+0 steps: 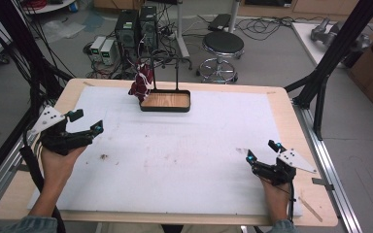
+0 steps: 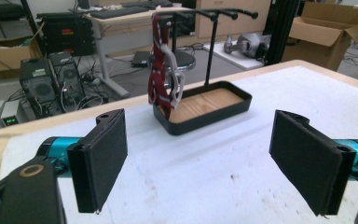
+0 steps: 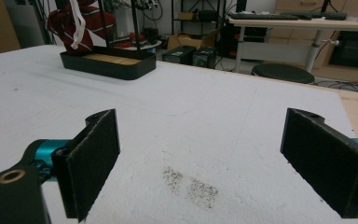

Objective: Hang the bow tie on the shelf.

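A black stand with a wooden tray base (image 1: 165, 101) rises at the far middle of the table. A dark red strap with white cord (image 1: 142, 83) hangs from its left post and rests at the tray's left end. The strap (image 2: 161, 70) and the tray (image 2: 209, 105) lie straight ahead in the left gripper view. In the right gripper view the strap (image 3: 79, 21) and tray (image 3: 107, 63) sit far off at upper left. My left gripper (image 1: 88, 122) hovers open at the table's left side. Near the right front, my right gripper (image 1: 263, 150) is open too, jaws wide apart with nothing between them.
A white foam sheet (image 1: 184, 155) covers the wooden table, with small dark smudges (image 1: 104, 157) near the left hand. Beyond the far edge are a stool (image 1: 222, 46), computer towers (image 1: 136, 29) and cables. Black frame struts (image 1: 330, 58) stand at the right.
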`<act>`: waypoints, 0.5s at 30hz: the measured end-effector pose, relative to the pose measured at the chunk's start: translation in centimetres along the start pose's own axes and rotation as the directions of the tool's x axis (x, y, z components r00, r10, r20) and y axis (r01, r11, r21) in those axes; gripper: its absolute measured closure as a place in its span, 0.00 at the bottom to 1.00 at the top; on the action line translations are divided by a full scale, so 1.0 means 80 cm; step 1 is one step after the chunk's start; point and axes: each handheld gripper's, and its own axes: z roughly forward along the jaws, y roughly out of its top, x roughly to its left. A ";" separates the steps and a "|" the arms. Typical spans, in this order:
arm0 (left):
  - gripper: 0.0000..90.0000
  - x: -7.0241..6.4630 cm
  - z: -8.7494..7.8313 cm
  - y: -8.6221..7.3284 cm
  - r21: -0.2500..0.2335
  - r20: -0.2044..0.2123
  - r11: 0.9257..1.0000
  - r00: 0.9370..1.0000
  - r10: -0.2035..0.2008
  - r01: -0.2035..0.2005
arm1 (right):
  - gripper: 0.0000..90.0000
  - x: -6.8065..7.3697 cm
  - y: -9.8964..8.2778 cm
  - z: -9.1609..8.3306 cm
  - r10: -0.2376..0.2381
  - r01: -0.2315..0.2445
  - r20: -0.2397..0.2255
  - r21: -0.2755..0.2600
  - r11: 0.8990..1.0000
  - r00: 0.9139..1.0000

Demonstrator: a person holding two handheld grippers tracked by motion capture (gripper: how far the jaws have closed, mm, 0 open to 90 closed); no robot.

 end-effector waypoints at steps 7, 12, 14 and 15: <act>0.21 -0.010 -0.009 -0.039 0.025 -0.037 1.000 0.999 0.010 -0.009 | 0.12 -0.001 0.000 0.000 -0.002 0.002 0.002 0.000 1.000 1.000; 0.20 -0.015 -0.013 -0.055 0.036 -0.053 0.999 0.998 0.025 -0.023 | 0.12 -0.001 0.000 0.000 0.000 0.000 0.001 -0.001 1.000 1.000; 0.20 -0.018 -0.014 -0.064 0.051 -0.052 0.998 0.998 0.027 -0.024 | 0.12 -0.001 0.000 0.000 -0.002 0.002 0.002 -0.001 1.000 1.000; 0.20 -0.019 -0.014 -0.067 0.057 -0.052 0.998 0.998 0.029 -0.026 | 0.12 -0.001 0.000 0.000 0.001 -0.001 0.002 0.000 1.000 1.000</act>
